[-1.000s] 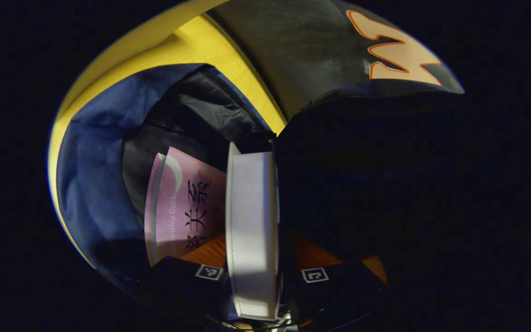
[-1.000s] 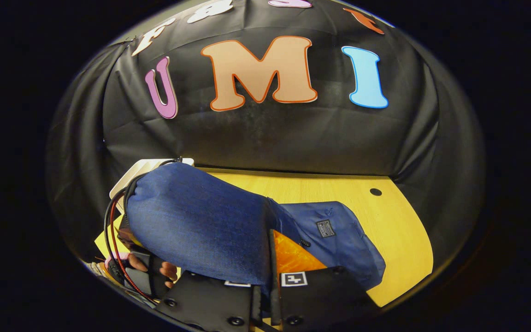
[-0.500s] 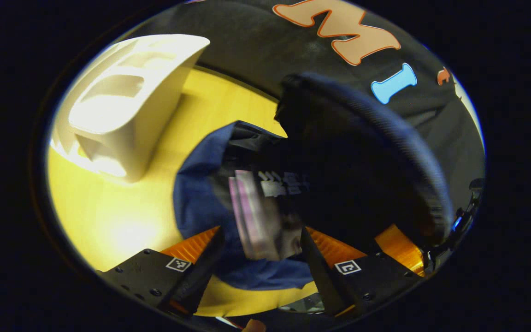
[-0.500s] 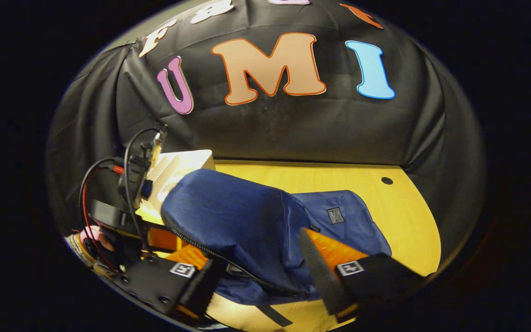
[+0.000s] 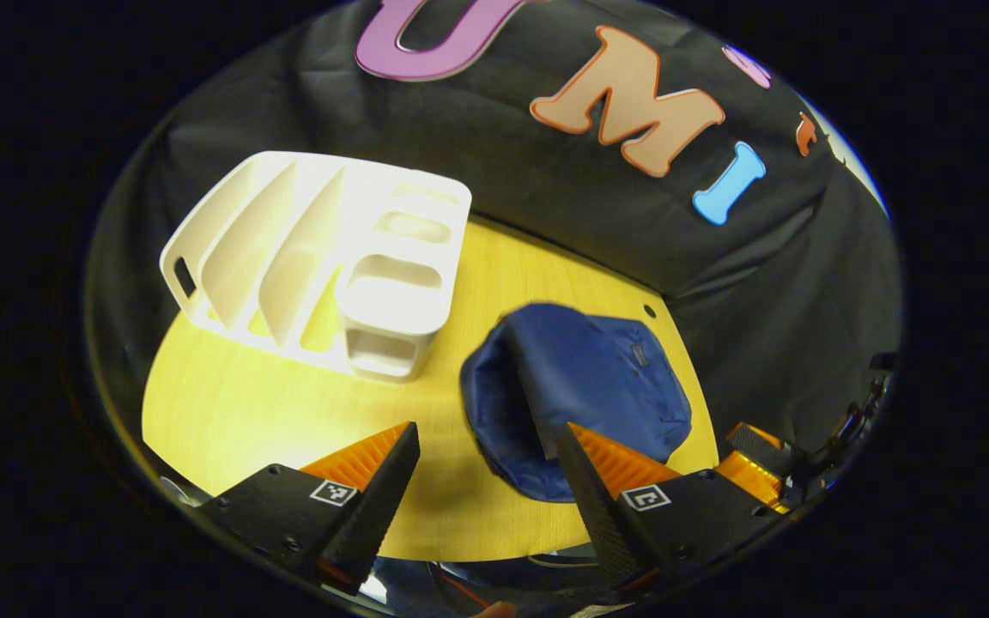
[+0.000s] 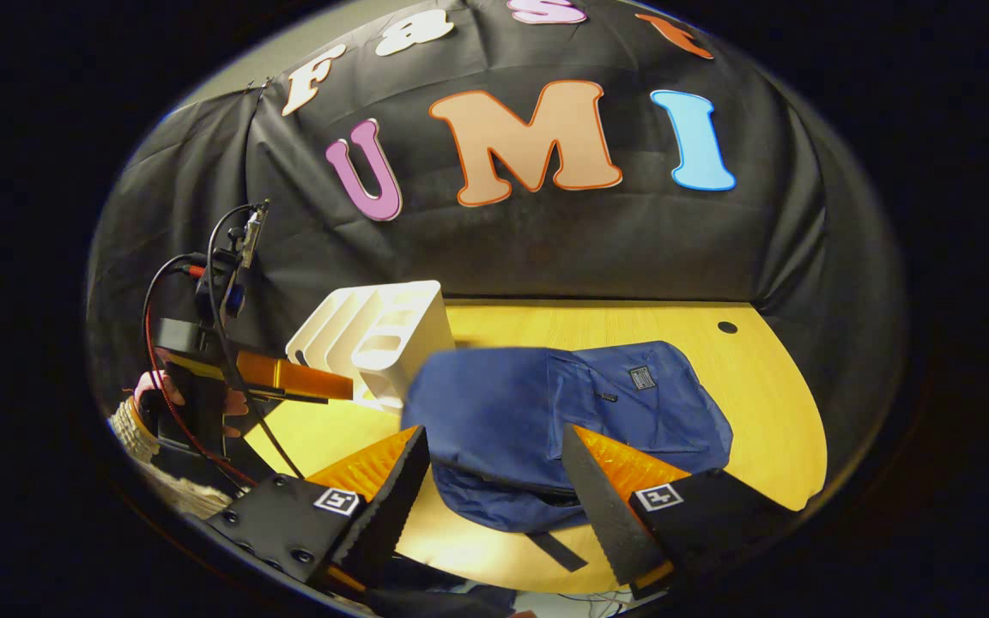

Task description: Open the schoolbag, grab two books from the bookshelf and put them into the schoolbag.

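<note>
Yellow table (image 6: pixel 769 412) holds the blue schoolbag (image 6: pixel 563 412) beside the white bookshelf (image 5: pixel 323 257); left gripper (image 5: pixel 486 481) and right gripper (image 6: pixel 494 489) hang wide apart, holding nothing.

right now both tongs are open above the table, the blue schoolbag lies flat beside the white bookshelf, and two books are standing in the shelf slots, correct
Not quite: the white bookshelf holds no books; in the left gripper view its slots are bare. The rest holds: the left tongs and right tongs are open above the table, and the blue schoolbag lies flat beside the shelf.
</note>
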{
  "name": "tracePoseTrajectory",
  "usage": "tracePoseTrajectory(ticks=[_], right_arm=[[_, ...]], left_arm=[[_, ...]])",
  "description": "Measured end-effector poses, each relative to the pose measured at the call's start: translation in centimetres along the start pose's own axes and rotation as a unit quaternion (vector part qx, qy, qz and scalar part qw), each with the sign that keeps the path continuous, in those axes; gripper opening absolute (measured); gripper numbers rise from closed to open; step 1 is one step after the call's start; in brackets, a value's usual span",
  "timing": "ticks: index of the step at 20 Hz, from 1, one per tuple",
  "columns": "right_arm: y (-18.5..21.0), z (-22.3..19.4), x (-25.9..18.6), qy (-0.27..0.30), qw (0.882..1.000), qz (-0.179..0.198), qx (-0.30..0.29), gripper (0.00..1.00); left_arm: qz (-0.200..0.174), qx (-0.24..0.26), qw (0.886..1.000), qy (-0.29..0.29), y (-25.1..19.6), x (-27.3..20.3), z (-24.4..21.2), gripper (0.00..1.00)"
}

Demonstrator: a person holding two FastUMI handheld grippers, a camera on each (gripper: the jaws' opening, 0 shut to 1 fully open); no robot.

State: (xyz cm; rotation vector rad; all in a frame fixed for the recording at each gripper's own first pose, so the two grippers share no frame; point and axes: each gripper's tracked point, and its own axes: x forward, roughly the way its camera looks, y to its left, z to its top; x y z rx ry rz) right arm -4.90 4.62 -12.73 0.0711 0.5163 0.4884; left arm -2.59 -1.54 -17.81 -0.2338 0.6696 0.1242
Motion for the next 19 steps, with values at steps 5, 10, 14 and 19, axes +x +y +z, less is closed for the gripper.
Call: tracePoseTrajectory(ticks=[5,10,14,19], right_arm=[[-0.3,5.3,-1.5,-0.082,0.996,-0.041,0.013,1.00],[-0.7,11.5,-2.7,-0.170,0.982,-0.083,0.014,1.00],[-1.1,15.8,-4.5,-0.225,0.969,-0.104,0.000,1.00],[-1.5,18.0,-6.4,-0.254,0.957,-0.137,-0.001,1.00]], left_arm=[[0.012,0.019,0.996,-0.088,-0.1,-4.7,6.5,0.95],[0.040,0.099,0.976,-0.189,0.0,-8.4,13.2,0.95],[0.062,0.146,0.948,-0.276,-0.1,-10.9,18.1,0.94],[0.067,0.157,0.924,-0.342,-0.4,-12.6,21.4,0.90]])
